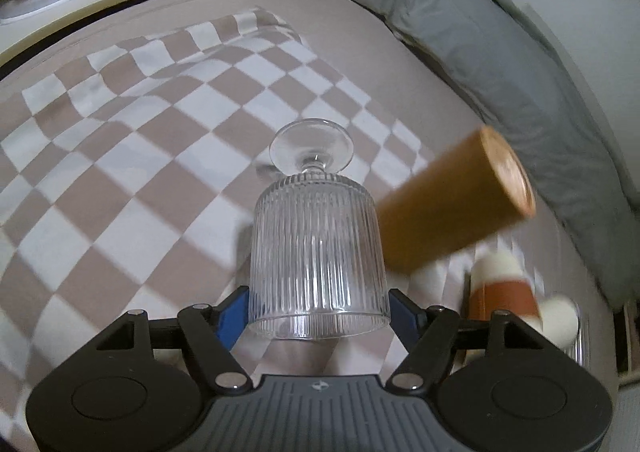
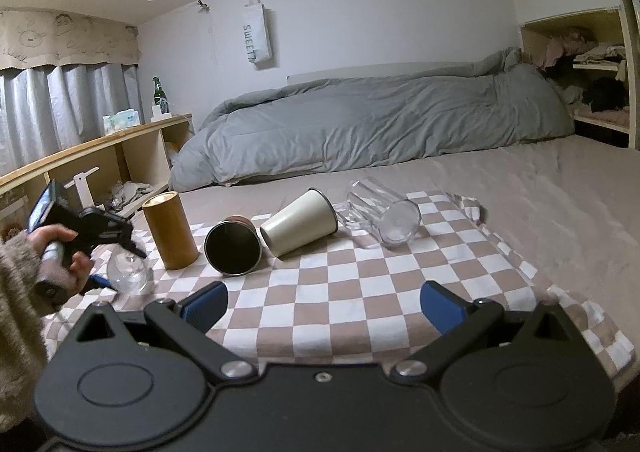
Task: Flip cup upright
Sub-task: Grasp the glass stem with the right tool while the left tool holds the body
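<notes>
My left gripper point(image 1: 318, 308) is shut on a ribbed clear glass goblet point(image 1: 316, 252), its blue pads against the sides near the rim, the foot pointing away from the camera. The right wrist view shows this goblet point(image 2: 130, 272) held low over the checkered cloth point(image 2: 360, 284), in the left gripper point(image 2: 104, 248). My right gripper point(image 2: 324, 304) is open and empty above the cloth's near part.
An orange-brown cylinder cup point(image 2: 170, 230) stands beside the goblet; it also shows in the left wrist view point(image 1: 456, 203). A dark-lined cup point(image 2: 234, 248), a cream cup point(image 2: 300, 226) and a clear tumbler point(image 2: 384, 215) lie on their sides. A grey duvet point(image 2: 380, 123) lies behind; shelves point(image 2: 120, 159) stand left.
</notes>
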`<state>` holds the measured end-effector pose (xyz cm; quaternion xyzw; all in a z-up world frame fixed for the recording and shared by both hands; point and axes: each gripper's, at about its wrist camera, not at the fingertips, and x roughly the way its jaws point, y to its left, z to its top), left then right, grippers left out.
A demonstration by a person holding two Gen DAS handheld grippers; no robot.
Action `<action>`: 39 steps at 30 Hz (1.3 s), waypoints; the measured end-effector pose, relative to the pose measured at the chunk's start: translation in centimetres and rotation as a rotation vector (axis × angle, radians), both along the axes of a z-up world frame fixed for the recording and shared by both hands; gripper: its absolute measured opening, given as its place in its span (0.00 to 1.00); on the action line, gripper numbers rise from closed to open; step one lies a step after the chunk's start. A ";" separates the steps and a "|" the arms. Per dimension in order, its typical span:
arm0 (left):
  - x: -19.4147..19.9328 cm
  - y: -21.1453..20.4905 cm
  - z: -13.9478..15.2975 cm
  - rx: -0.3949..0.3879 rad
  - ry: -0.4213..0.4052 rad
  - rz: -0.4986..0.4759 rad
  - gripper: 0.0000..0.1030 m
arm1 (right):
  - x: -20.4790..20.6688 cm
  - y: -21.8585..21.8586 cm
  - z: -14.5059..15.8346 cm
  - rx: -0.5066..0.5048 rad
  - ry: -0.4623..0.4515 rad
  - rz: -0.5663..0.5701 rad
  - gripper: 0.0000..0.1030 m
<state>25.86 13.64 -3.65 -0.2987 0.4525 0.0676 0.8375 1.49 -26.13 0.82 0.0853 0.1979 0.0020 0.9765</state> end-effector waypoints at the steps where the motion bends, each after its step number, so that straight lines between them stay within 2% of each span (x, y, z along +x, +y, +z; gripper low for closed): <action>1: -0.6 0.0 0.0 0.003 0.005 -0.024 0.71 | 0.0 0.0 0.0 0.001 0.001 -0.001 1.00; 10: -4.8 0.1 0.1 0.098 0.016 -0.257 0.71 | 1.3 1.0 0.9 -0.008 0.026 0.054 1.00; 13: -5.5 0.2 0.1 0.129 0.006 -0.311 0.71 | 3.2 1.5 2.8 0.020 0.042 0.153 1.00; 17: -6.0 -0.2 0.2 0.164 -0.009 -0.361 0.71 | 8.9 3.9 5.0 0.054 0.100 0.332 0.99; 19: -6.1 -0.2 0.1 0.170 -0.014 -0.377 0.71 | 12.0 6.0 5.2 0.024 0.118 0.392 0.95; 22: -6.2 0.1 0.1 0.171 -0.022 -0.396 0.71 | 16.8 10.1 4.6 -0.020 0.154 0.523 0.83; 24: -6.3 0.2 0.1 0.172 -0.027 -0.410 0.71 | 19.4 12.9 3.9 -0.014 0.172 0.623 0.73; 26: -6.3 0.3 0.1 0.174 -0.030 -0.422 0.71 | 21.9 15.5 3.1 0.008 0.193 0.707 0.68; 29: -6.2 0.3 0.1 0.175 -0.032 -0.440 0.71 | 24.4 19.3 2.0 -0.035 0.203 0.771 0.64; 32: -6.3 0.4 0.1 0.179 -0.041 -0.462 0.71 | 26.8 22.8 0.4 -0.104 0.211 0.831 0.50; 37: -6.3 0.7 0.0 0.179 -0.056 -0.490 0.72 | 29.6 26.0 -2.2 -0.135 0.299 0.940 0.46; 39: -6.4 0.9 -0.1 0.178 -0.050 -0.492 0.74 | 29.5 26.6 -3.0 -0.162 0.320 0.956 0.30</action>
